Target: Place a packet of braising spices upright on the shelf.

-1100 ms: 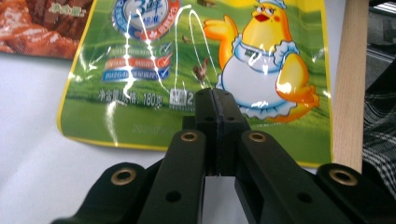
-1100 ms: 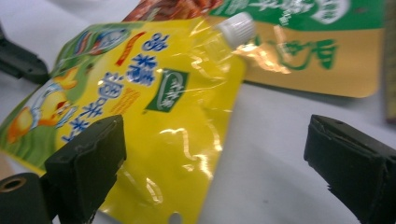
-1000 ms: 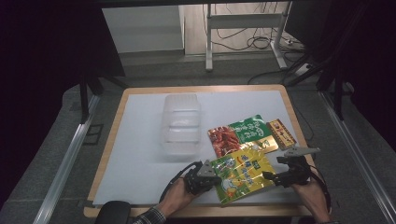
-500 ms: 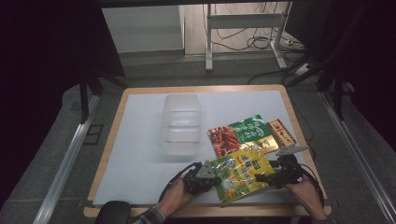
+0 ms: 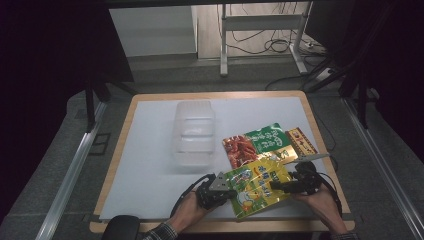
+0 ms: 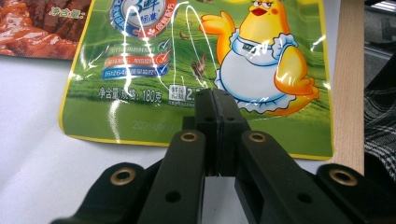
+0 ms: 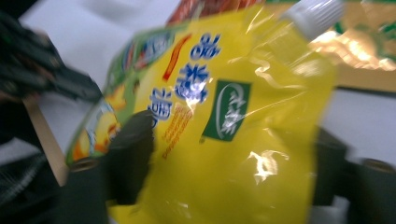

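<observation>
Pouches lie spread over the right half of the white bench [image 5: 150,165], and from the high view the yellow-green pouch [image 5: 257,185] sits nearest the person, partly overlapping a red-and-green pouch [image 5: 257,144] behind it, with a clear plastic container [image 5: 194,132] standing well apart to the left. That view also places the left gripper [image 5: 220,192] at the pouch's left edge and the right gripper [image 5: 290,185] at its right edge. Up close, the left gripper view gives what the high view cannot: a cartoon chick printed on the green end, and the left gripper's fingers [image 6: 205,114] clenched tight together on the pouch's bottom edge, close to the bench's wooden rim [image 6: 350,84]. The right gripper view, blurred, shows the yellow end and a white screw cap [image 7: 312,11] at its corner; here the pouch lies between the right gripper's fingers [image 7: 130,154], which have just been closing, one on either side, though whether they press on it I cannot tell.
</observation>
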